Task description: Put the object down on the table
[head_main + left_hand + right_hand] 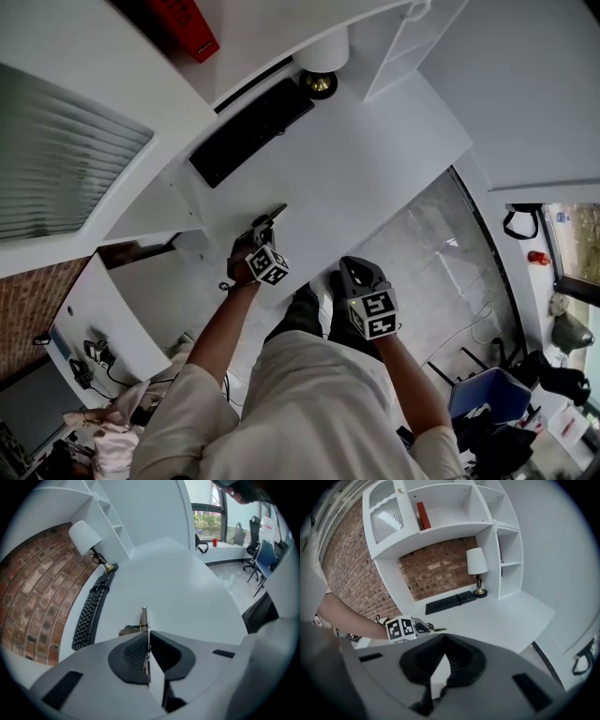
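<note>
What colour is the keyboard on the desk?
The keyboard is black; the right gripper view shows it best.

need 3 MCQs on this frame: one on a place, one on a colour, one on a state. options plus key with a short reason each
1. Where is the black keyboard?
A) on the white desk, one end by the lamp
B) on a shelf
C) on the floor

2. What colour is the book on the shelf?
A) blue
B) green
C) red

3. What state is the left gripper in?
A) open and empty
B) shut on a thin metal object
C) shut on a cable

Key:
1 A: the head view shows it flat on the desk, reaching toward the lamp's base.
2 C: the book shows red in the right gripper view.
3 B: the left gripper view shows both pads against the thin metal object.
</note>
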### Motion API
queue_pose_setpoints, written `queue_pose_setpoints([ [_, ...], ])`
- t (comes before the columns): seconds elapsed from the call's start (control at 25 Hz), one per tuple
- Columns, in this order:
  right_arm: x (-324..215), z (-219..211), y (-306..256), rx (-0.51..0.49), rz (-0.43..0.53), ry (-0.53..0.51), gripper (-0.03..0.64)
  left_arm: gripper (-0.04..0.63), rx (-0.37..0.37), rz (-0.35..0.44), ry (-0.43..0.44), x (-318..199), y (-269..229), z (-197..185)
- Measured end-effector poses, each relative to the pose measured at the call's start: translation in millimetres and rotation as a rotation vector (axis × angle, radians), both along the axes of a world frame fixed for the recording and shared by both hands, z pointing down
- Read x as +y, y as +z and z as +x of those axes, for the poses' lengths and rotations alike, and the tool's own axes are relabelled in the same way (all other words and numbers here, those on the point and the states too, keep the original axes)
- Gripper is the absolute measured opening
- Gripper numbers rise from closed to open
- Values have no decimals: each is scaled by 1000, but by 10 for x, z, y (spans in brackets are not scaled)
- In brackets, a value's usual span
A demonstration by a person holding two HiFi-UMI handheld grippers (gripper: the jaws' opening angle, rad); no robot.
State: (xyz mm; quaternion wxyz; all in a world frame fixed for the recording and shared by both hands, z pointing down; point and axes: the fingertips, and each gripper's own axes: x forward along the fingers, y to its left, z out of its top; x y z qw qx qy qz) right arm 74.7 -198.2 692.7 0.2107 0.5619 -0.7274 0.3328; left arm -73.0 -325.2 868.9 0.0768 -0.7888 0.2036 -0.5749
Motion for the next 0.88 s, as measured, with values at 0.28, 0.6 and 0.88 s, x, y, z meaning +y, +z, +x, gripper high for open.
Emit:
queue_pose_setpoints([
  [0.28, 25, 37, 13, -4, -2, 6, 2, 12, -1, -1, 9, 45, 13, 43],
  [0.6, 54, 6, -15, -7, 4, -11, 2, 51, 17, -28, -3, 151, -20, 82],
  [0.88, 93, 13, -17, -1, 5, -26, 2, 89, 42, -66, -20, 276, -53, 104],
])
